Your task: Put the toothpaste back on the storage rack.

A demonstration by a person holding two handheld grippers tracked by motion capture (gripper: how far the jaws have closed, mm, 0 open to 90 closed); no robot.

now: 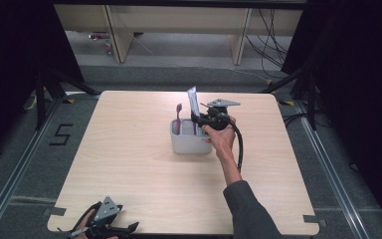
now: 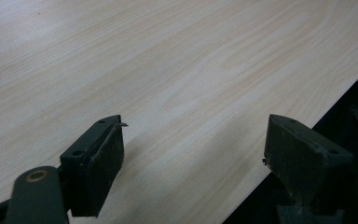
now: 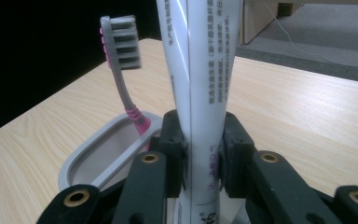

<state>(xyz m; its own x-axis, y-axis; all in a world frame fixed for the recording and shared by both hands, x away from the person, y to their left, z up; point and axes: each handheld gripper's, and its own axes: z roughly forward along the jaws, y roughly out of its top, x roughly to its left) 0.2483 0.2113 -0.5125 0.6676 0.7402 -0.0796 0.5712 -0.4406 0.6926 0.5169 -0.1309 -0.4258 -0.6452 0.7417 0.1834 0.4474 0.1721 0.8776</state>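
Nearest, the left gripper [image 1: 122, 230] rests wide open and empty at the table [image 1: 129, 164] edge, while farther off the right gripper [image 3: 203, 161] pinches the toothpaste tube [image 3: 205, 84] upright over the grey holder [image 1: 189, 144] beside the toothbrush [image 3: 121, 60]; light, soft and probably slippery, the tube seems best gripped low

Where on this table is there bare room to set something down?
Bare wood lies left of the grey holder out to the table edge, and between holder and left gripper. It is crowded at the holder: toothbrush, toothpaste tube, right gripper.
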